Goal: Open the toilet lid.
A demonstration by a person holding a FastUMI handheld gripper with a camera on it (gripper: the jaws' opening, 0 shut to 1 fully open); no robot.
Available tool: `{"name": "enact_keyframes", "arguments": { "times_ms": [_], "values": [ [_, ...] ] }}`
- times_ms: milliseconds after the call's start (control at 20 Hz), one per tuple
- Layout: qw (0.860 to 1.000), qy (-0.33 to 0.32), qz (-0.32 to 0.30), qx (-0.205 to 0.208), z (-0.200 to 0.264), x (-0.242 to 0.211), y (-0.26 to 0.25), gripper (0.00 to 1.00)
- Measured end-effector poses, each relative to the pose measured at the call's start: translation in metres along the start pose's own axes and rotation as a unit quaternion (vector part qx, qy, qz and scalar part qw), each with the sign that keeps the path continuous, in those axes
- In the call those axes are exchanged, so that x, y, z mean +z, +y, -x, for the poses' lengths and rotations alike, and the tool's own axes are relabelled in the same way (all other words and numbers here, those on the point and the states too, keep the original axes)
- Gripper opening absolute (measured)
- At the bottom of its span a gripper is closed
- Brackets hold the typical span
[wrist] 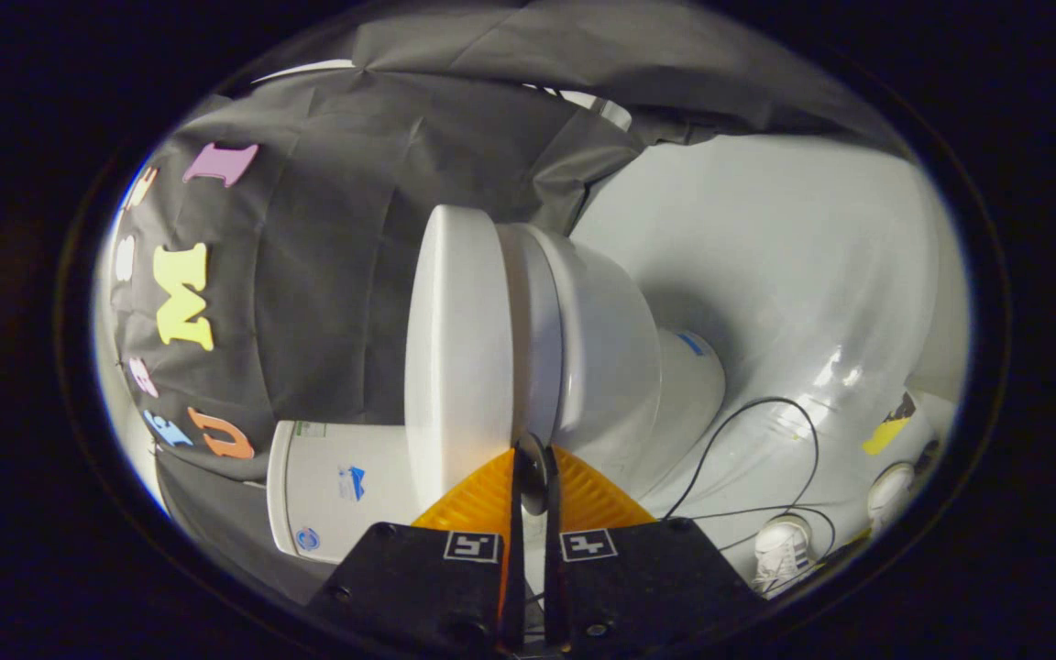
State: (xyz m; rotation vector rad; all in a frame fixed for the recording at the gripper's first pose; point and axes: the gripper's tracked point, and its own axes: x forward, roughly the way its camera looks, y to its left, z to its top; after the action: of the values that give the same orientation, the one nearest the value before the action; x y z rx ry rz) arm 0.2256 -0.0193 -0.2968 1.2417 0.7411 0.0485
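Note:
The white toilet appears turned on its side because the gripper is rolled over. Its lid (456, 348) is a flat white disc lying down on the seat (533, 321), with the bowl (610, 367) and the pedestal (688, 385) beyond. My gripper (531, 463) has its two fingers drawn almost together, with only a thin slit between them. The fingertips (491, 486) sit at the front edge of the toilet, right at the seam where lid meets seat. A small dark shape shows in the slit. I cannot tell whether any rim is pinched.
The white tank (326, 486) stands behind the lid, against the black cloth wall (335, 275). A thin black cable (766, 431) loops over the white floor (766, 275) beside the pedestal. A person's white shoes (780, 550) stand nearby, and a yellow strip (885, 435) lies on the floor.

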Motion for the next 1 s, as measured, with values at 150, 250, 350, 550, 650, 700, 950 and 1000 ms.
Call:
{"name": "enact_keyframes", "arguments": {
  "times_ms": [150,250,350,550,650,700,950,1000],
  "values": [
    [1.0,0.001,-0.001,-0.018,0.003,0.0,0.005,0.11],
    [0.999,-0.005,0.027,-0.027,0.002,-0.002,0.007,0.11],
    [0.999,-0.007,0.04,-0.034,0.003,-0.001,0.009,0.11],
    [0.999,-0.012,0.026,-0.022,0.005,-0.001,0.012,0.09],
    [0.999,-0.016,0.035,-0.023,0.006,0.0,0.015,0.08],
    [0.999,-0.019,0.039,-0.023,0.008,0.001,0.017,0.07],
    [0.998,-0.03,0.043,-0.024,0.012,0.0,0.026,0.06],
    [0.998,-0.034,0.046,-0.023,0.014,0.001,0.029,0.06]
  ]
}}
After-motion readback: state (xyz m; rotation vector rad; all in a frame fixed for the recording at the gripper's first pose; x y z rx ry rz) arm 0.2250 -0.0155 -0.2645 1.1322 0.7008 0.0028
